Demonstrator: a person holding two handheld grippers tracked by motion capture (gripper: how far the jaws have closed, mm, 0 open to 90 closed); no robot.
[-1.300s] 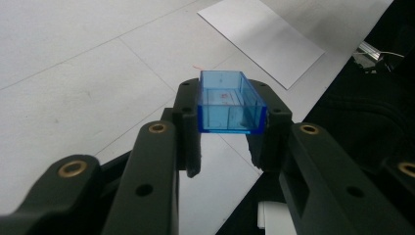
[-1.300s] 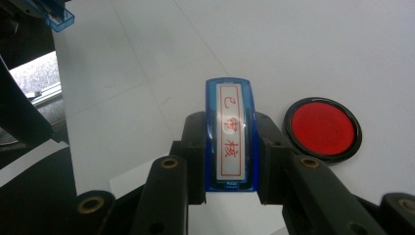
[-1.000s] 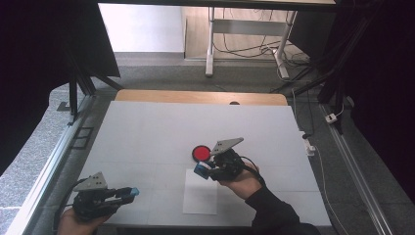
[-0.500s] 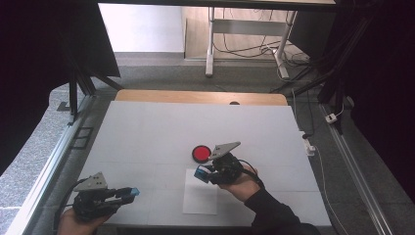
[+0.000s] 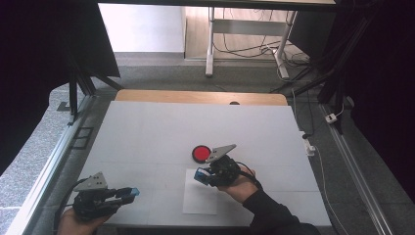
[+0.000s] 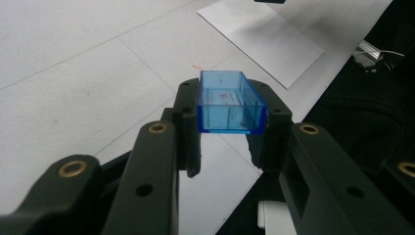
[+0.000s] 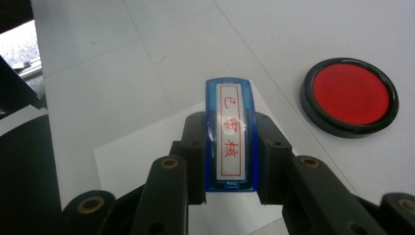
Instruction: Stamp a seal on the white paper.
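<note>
My left gripper [image 5: 128, 193] rests near the table's front left corner, shut on a clear blue stamp cap [image 6: 229, 105] whose open side faces up. My right gripper [image 5: 202, 175] hovers at the far edge of a white paper sheet [image 5: 200, 201], shut on a blue stamp [image 7: 230, 142]. The stamp carries a white label with red characters. A round red ink pad [image 5: 200, 153] in a black rim lies just beyond the right gripper; in the right gripper view the ink pad [image 7: 350, 95] sits ahead and to the right of the jaws.
The white table top [image 5: 147, 132] has a wooden strip [image 5: 195, 97] along its far edge. A metal rail [image 5: 54, 161] runs down the left side. Cables and a small white plug [image 5: 307, 145] lie off the right edge.
The right gripper with the stamp has drifted slightly toward the person and left, nearer the paper. The left gripper has stayed put.
</note>
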